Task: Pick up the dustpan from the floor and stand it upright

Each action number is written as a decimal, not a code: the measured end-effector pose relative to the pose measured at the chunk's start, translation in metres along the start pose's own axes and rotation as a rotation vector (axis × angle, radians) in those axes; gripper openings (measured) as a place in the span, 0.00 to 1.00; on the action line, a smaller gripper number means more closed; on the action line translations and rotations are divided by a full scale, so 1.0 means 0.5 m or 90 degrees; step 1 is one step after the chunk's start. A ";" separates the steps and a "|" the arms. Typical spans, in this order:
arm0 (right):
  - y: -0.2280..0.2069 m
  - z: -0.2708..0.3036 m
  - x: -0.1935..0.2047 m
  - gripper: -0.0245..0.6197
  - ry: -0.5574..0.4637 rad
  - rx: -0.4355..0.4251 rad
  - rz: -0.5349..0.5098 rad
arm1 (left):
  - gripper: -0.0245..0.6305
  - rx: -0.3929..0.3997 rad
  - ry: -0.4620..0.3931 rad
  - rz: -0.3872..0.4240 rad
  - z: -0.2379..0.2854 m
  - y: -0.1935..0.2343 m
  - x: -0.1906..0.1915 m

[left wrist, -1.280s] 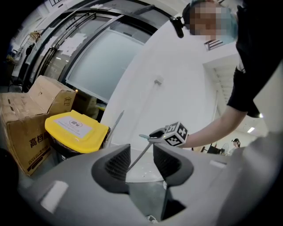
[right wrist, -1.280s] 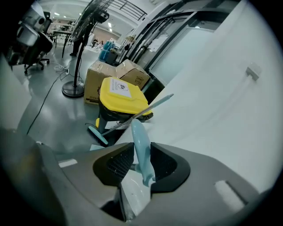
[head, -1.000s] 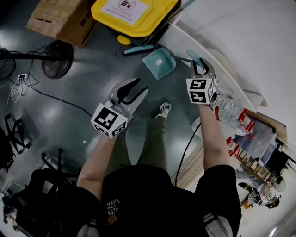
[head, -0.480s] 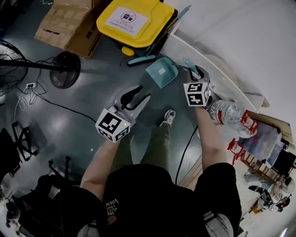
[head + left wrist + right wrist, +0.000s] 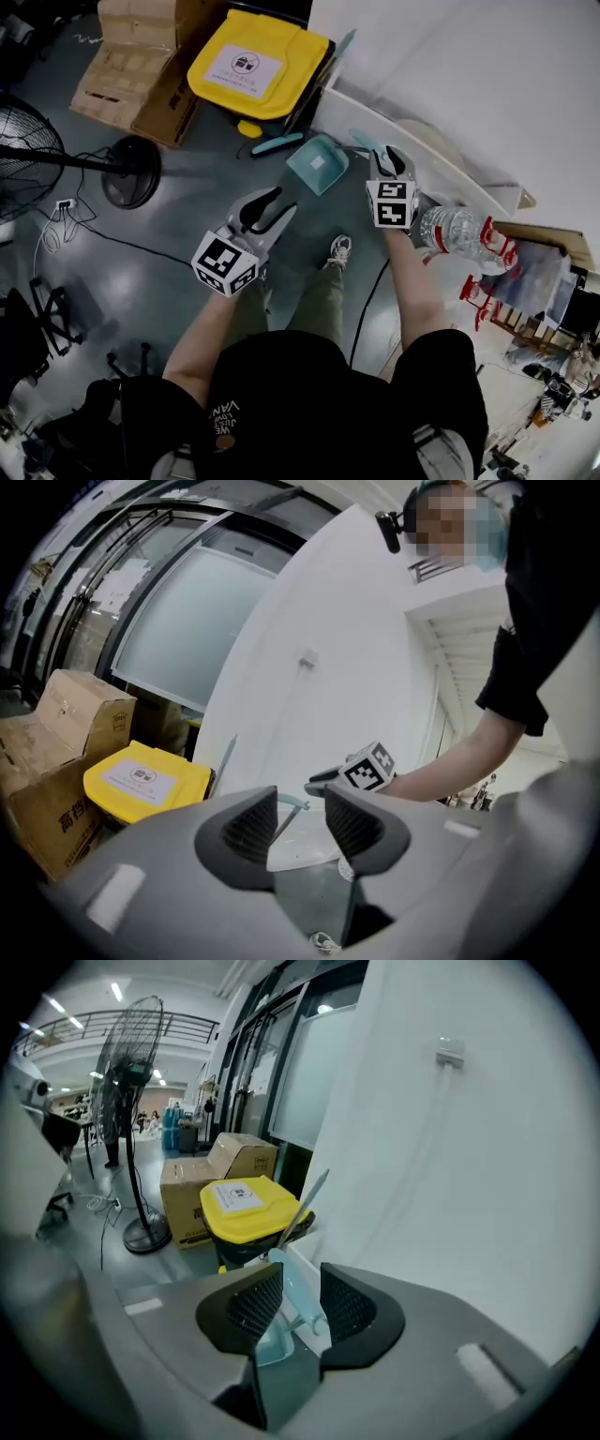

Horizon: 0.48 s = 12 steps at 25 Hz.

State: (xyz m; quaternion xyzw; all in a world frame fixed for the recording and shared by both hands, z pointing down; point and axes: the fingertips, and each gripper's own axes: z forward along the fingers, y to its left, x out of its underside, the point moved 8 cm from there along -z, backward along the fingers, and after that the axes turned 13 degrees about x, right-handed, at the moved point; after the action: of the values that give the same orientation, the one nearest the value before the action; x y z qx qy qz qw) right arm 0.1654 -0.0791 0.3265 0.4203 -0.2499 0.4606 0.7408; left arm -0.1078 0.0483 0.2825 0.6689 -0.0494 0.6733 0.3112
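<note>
The teal dustpan (image 5: 317, 164) hangs just above the grey floor, close to the white wall base. Its handle (image 5: 361, 141) runs back into my right gripper (image 5: 387, 155). In the right gripper view the pale blue handle (image 5: 292, 1290) sits between the two pads, with the pan (image 5: 267, 1346) below them. My right gripper (image 5: 300, 1302) is shut on that handle. My left gripper (image 5: 281, 199) is held to the left of the pan, open, with nothing between its fingers. In the left gripper view the pan (image 5: 300, 847) shows beyond my left gripper (image 5: 300, 822).
A yellow-lidded bin (image 5: 258, 66) and cardboard boxes (image 5: 131, 66) stand at the back. A teal brush (image 5: 277, 143) lies beside the bin. A fan base (image 5: 131, 173) and cables are on the left. A water bottle (image 5: 455, 230) is on the right. A shoe (image 5: 337, 251) is below the pan.
Both grippers have come up. The right one rolled as it rose, keeping the dustpan handle in its jaws. The left stays open.
</note>
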 end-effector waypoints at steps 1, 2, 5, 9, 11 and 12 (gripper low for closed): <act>-0.004 -0.010 0.000 0.20 -0.004 0.002 0.019 | 0.30 0.003 0.001 0.002 0.000 -0.001 -0.004; -0.008 -0.022 0.001 0.20 -0.007 0.004 0.038 | 0.30 0.005 0.002 0.005 0.001 -0.003 -0.010; -0.022 -0.062 0.005 0.20 -0.014 0.014 0.116 | 0.30 0.006 0.004 0.014 0.000 -0.011 -0.026; -0.029 -0.112 0.009 0.19 -0.024 0.021 0.198 | 0.30 0.004 0.004 0.025 -0.006 -0.012 -0.052; -0.024 -0.141 0.007 0.11 -0.031 0.028 0.220 | 0.30 0.005 0.006 0.029 -0.010 -0.012 -0.064; -0.022 -0.156 0.005 0.06 -0.036 0.032 0.230 | 0.30 0.007 0.005 0.032 -0.012 -0.013 -0.070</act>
State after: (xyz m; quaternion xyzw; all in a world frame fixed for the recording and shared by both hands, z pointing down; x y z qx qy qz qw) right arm 0.1748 -0.0137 0.2834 0.4000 -0.3304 0.5804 0.6277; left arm -0.1129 0.0440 0.2472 0.6662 -0.0614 0.6840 0.2908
